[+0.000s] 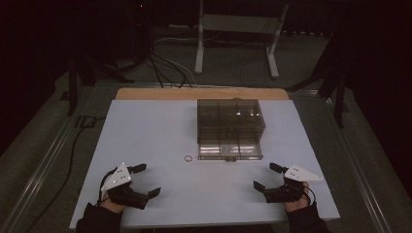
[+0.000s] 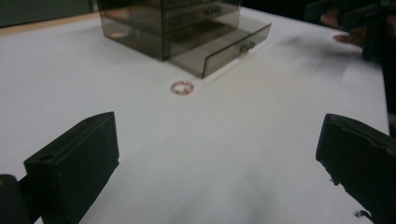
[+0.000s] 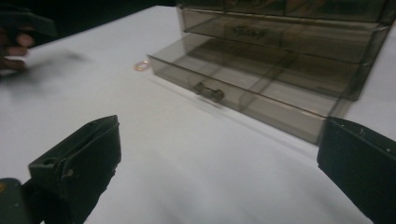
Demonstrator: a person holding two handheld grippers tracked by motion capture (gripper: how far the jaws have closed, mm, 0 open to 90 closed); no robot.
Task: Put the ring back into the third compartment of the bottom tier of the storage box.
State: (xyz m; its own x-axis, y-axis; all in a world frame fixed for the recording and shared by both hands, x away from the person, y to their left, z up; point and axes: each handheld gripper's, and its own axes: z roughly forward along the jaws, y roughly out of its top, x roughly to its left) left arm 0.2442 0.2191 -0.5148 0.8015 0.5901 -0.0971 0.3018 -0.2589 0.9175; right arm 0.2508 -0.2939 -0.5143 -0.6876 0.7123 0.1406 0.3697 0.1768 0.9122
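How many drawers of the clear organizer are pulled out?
1: the bottom drawer of the smoky clear organizer stands pulled out toward the person. The drawers above it sit closed.

From my right hand-held gripper [image 3: 217, 175] I look along its two black jaws, which stand wide apart at the bottom corners with nothing between them, only bare white tabletop [image 3: 187, 154]. Ahead and a little to the right sits a smoky transparent drawer box [image 3: 285, 28]; its lowest drawer [image 3: 243, 79] is pulled out toward me, with a small handle [image 3: 208, 92] on its front. Beyond the drawer's left corner a small pinkish ring [image 3: 141, 66] lies flat on the tabletop, just beside the drawer but apart from it. Far off at the upper left I see blurred fingers [image 3: 16, 51] under a dark shape, the other hand-held gripper [image 3: 25, 21].
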